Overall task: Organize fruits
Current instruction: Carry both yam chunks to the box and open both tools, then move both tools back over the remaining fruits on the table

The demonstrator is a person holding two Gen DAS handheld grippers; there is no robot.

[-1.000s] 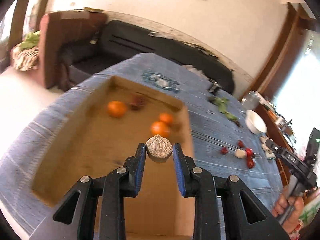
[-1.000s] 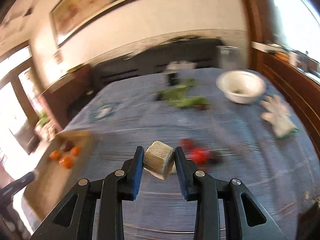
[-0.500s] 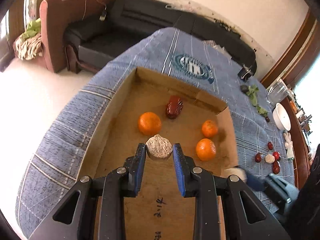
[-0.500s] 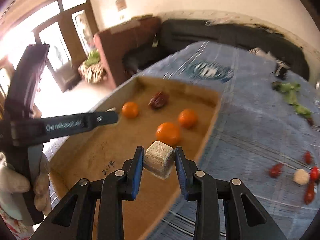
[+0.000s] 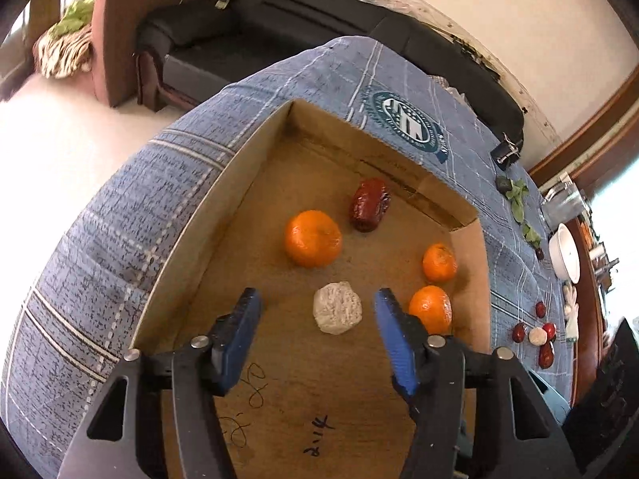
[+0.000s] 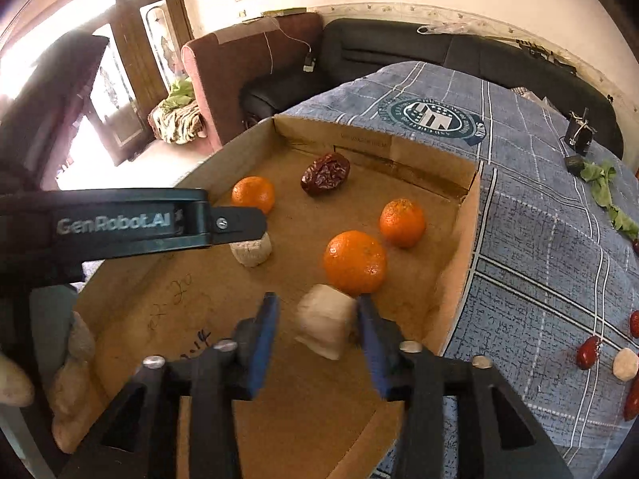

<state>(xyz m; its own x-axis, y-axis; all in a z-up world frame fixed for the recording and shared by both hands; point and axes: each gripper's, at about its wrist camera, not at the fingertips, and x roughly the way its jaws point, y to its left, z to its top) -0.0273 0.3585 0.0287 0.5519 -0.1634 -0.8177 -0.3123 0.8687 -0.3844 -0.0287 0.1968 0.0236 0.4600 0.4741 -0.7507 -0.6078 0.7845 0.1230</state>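
Observation:
A shallow cardboard box [image 5: 223,199] lies on the blue checked tablecloth. It holds three oranges [image 5: 313,238] and a wrinkled red date [image 5: 370,204]. My left gripper [image 5: 316,297] hangs over the box with its jaws opening; a rough pale ball [image 5: 337,313] lies on the box floor between the fingers, clear of both pads. In the right wrist view my right gripper [image 6: 317,301] is also opening above the box [image 6: 455,279]. A blurred pale chunk [image 6: 325,325] drops between its fingers, just in front of an orange [image 6: 354,261].
On the cloth right of the box lie red dates [image 6: 587,353] and another pale ball [image 6: 625,363]. Further right are green leaves [image 6: 603,187], a black clip [image 6: 579,135] and a white bowl [image 5: 565,253]. A dark sofa stands beyond the table's far edge.
Both grippers swung over the box and sank toward it, then opened. The left one's pale ball now rests on the box floor; the right one's chunk has slipped from the pads.

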